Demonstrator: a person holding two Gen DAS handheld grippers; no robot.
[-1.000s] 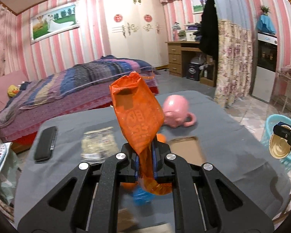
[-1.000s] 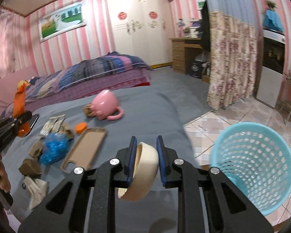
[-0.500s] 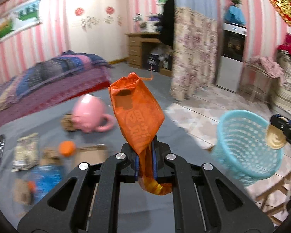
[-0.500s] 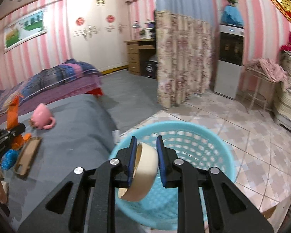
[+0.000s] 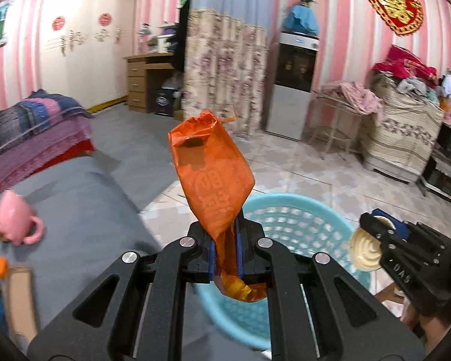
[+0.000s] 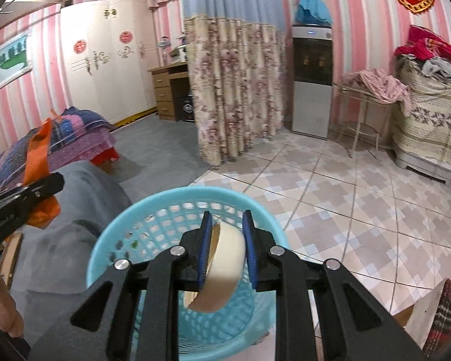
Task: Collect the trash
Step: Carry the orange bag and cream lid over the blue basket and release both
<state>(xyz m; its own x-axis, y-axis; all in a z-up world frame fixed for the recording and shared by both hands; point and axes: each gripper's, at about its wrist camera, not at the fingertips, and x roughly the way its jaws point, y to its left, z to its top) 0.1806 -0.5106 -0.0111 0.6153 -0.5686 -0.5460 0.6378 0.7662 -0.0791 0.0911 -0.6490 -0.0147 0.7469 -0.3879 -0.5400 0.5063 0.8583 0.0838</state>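
Trash is in both of my grippers. My left gripper (image 5: pixel 225 251) has its blue pads pressed tight on an orange snack wrapper (image 5: pixel 212 180); the wrapper stands up out of the jaws at the centre of the left wrist frame, and its crumpled tail hangs below them.

Behind and below it, at lower centre, I see the light blue mesh wastebasket (image 5: pixel 297 207) on the tiled floor. My right gripper (image 6: pixel 225 252) fills the bottom centre of its own frame. Its jaws sit a roll's width apart with a cream roll of tape (image 6: pixel 225 255) between them, tilted. The left pad touches the roll; on the right I see a thin gap, so I cannot tell whether the roll is gripped.

The roll hangs over the basket's open mouth, inside the rim as seen from the right wrist. From the left wrist view the roll appears at lower right, beside the basket's right rim.

At the left edge of the left wrist frame, a pink mug (image 5: pixel 16 222) lies on its side on the grey table cover (image 5: pixel 84 210), with an orange bottle cap (image 5: pixel 0 266) near it.
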